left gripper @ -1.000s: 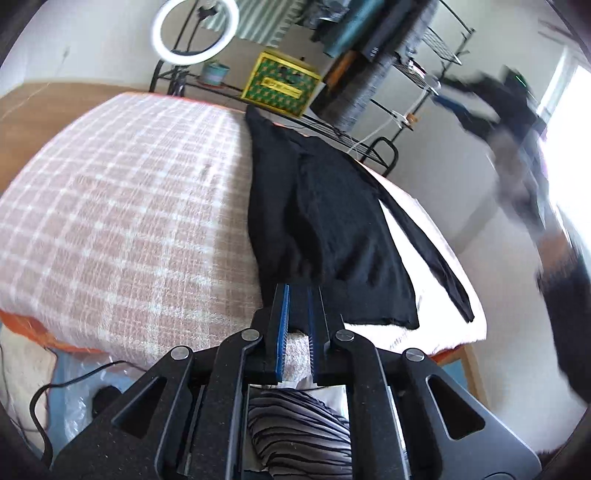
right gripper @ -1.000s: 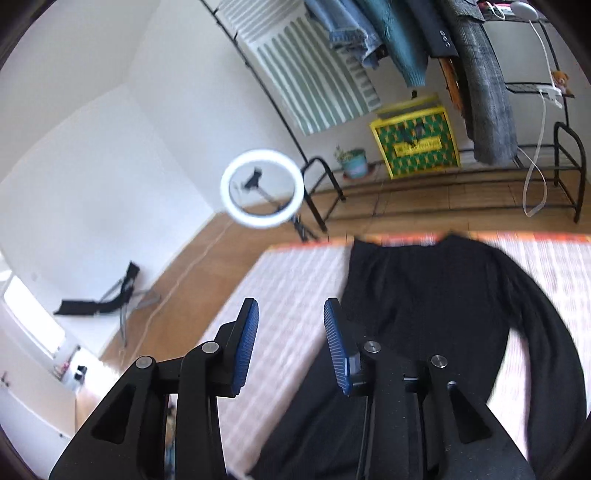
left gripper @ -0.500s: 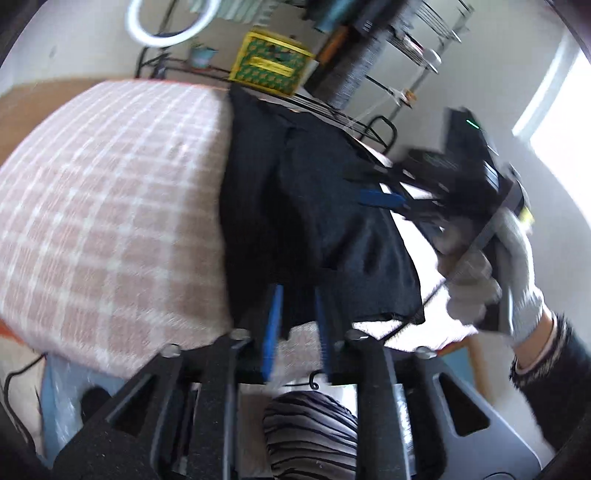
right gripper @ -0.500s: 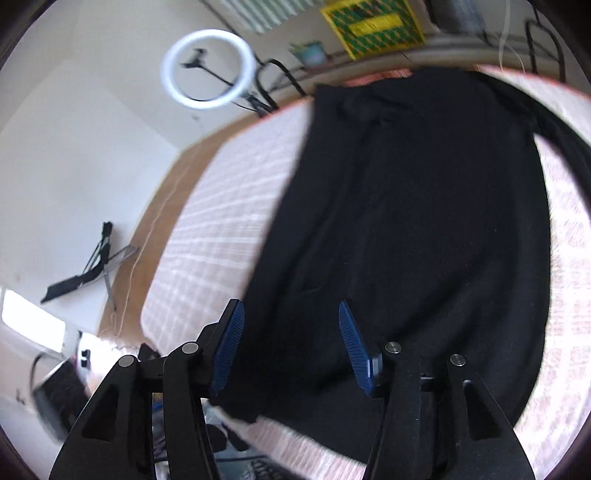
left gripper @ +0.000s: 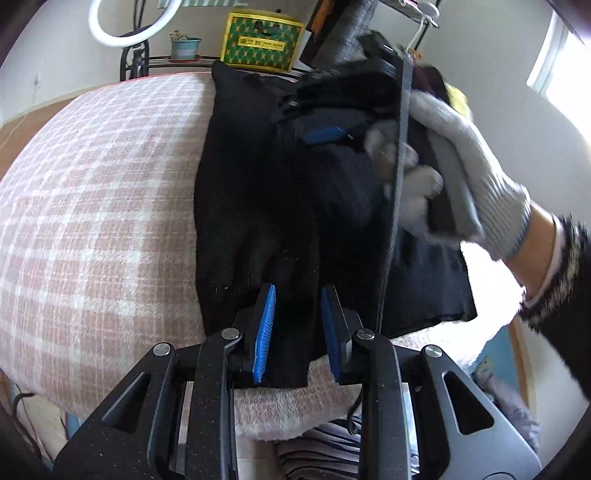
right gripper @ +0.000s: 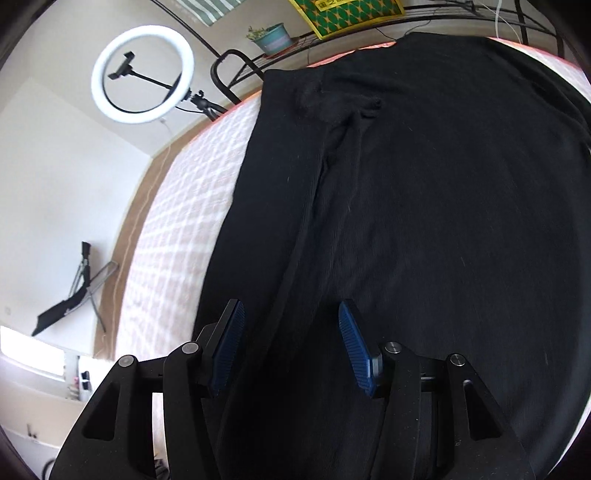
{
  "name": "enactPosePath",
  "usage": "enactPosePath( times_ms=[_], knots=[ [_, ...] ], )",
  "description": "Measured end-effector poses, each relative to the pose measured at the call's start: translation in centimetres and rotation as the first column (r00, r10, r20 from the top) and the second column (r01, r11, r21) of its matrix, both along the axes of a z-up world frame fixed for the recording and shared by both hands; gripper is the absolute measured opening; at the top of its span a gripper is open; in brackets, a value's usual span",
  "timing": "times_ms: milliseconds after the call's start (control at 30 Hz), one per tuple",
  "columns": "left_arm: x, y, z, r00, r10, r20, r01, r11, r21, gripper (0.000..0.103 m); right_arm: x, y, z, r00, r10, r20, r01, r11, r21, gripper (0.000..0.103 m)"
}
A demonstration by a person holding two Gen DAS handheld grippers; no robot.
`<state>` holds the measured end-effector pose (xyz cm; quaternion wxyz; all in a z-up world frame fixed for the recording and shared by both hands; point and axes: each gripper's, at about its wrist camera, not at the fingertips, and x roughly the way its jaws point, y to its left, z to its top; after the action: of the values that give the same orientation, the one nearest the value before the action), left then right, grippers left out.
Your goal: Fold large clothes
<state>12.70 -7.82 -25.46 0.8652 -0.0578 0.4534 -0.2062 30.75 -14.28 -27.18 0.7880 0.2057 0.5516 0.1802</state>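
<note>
A black long-sleeved sweater (left gripper: 258, 206) lies lengthwise on a pink-and-white plaid bed (left gripper: 92, 206). My left gripper (left gripper: 297, 306) is open, its blue pads either side of the sweater's near hem at the bed's front edge. My right gripper (right gripper: 291, 332), held in a white-gloved hand (left gripper: 461, 170), is open and hovers low over the sweater's body (right gripper: 424, 206), just right of a lengthwise fold. One of its blue pads (left gripper: 325, 134) shows in the left wrist view, over the sweater's upper part.
A ring light (right gripper: 142, 74) on a stand, a potted plant (right gripper: 271, 35) and a yellow-green box (left gripper: 258, 46) stand beyond the bed's far edge by a black clothes rack. A striped item (left gripper: 321, 454) lies on the floor below the bed's front edge.
My left gripper opened wider and moved in over the sweater's hem. My right gripper came down from high above the bed to just over the sweater's body.
</note>
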Motion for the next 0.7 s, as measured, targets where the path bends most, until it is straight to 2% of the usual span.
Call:
enactPosePath(
  times_ms=[100, 133, 167, 200, 233, 333, 433, 467, 500, 567, 633, 700],
  knots=[
    [-0.1, -0.6, -0.5, 1.000, -0.006, 0.021, 0.005, 0.999, 0.037, 0.025, 1.1, 0.5, -0.1, 1.000, 0.004, 0.031, -0.003, 0.999, -0.033, 0.052],
    [0.0, -0.9, -0.5, 1.000, -0.008, 0.026, 0.007, 0.999, 0.051, 0.020, 1.3, 0.8, -0.1, 0.999, 0.015, 0.042, -0.013, 0.999, -0.048, 0.049],
    [0.0, -1.3, -0.7, 0.999, -0.016, 0.035, 0.013, 0.997, 0.081, 0.013, 1.3, 1.0, 0.0, 0.998, 0.024, 0.053, -0.020, 0.998, -0.066, 0.035],
    [0.1, -1.6, -0.8, 0.999, -0.020, 0.039, 0.016, 0.994, 0.106, 0.003, 1.3, 1.3, 0.1, 0.997, 0.041, 0.062, -0.034, 0.995, -0.096, 0.016],
    [0.2, -1.9, -1.0, 0.999, -0.029, 0.039, 0.024, 0.993, 0.118, 0.001, 1.3, 1.5, 0.1, 0.996, 0.061, 0.063, -0.052, 0.990, -0.129, 0.007],
    [0.2, -2.0, -0.9, 0.999, -0.025, 0.033, 0.022, 0.995, 0.095, 0.000, 1.0, 1.9, 0.4, 0.991, 0.106, 0.082, -0.090, 0.980, -0.178, 0.003],
    [0.1, -1.3, 0.7, 1.000, -0.015, 0.012, 0.015, 0.999, -0.043, 0.000, 0.8, 1.6, 1.9, 0.986, 0.127, 0.110, -0.107, 0.980, -0.168, 0.002],
    [0.1, -1.4, 1.0, 1.000, -0.018, 0.018, 0.019, 0.998, -0.064, 0.000, 0.8, 1.5, 2.4, 0.984, 0.132, 0.123, -0.110, 0.980, -0.167, 0.002],
    [0.1, -1.9, 1.1, 0.999, -0.032, 0.024, 0.034, 0.997, -0.073, 0.000, 0.8, 1.4, 3.3, 0.979, 0.140, 0.148, -0.114, 0.979, -0.171, 0.002],
    [0.3, -2.9, 0.3, 0.998, -0.060, -0.006, 0.059, 0.998, -0.033, 0.000, 1.0, 0.9, 3.7, 0.977, 0.130, 0.170, -0.100, 0.979, -0.177, 0.002],
    [0.1, -3.0, -0.4, 0.995, -0.085, -0.051, 0.082, 0.995, -0.049, 0.000, 1.0, 0.9, 2.7, 0.985, 0.126, 0.119, -0.098, 0.972, -0.215, 0.002],
    [-0.4, -2.2, 0.0, 0.994, -0.083, -0.070, 0.079, 0.995, -0.053, 0.001, 0.4, 1.0, 2.2, 0.981, 0.165, 0.104, -0.134, 0.958, -0.254, 0.003]
  ],
)
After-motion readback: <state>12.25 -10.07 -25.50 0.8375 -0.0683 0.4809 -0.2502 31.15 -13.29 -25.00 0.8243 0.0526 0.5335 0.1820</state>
